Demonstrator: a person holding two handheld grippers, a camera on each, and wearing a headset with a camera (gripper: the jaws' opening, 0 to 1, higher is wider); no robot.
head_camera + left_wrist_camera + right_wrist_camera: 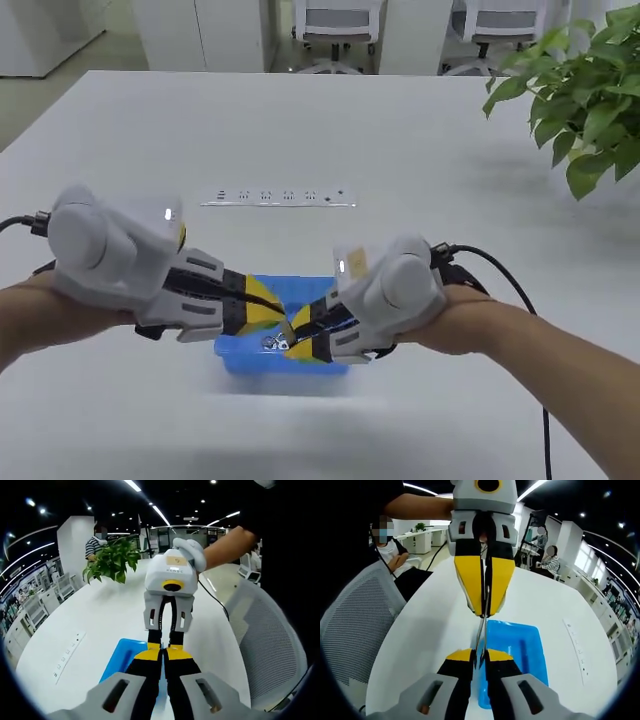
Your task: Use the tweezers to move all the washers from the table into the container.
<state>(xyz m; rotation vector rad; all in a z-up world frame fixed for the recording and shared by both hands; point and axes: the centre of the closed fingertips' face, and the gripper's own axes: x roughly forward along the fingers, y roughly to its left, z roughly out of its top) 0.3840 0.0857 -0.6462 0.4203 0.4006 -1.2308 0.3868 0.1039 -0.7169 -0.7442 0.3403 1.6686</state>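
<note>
Here the left tongs [484, 611] and right tongs [480, 656] both clamp the tweezers [483, 630] over the blue container [530, 645], near centre on the surface [320, 130]. Washers [274, 343] glint inside, so the job looks nearly done.

Left gripper [274, 310]: held in left hand [45, 312], forearm low, jaws closed on tweezers [483, 625]. Right gripper [297, 335]: held in right hand [458, 322], jaws closed about the tweezers' other end. Grippers point inward, tips meeting.
</note>
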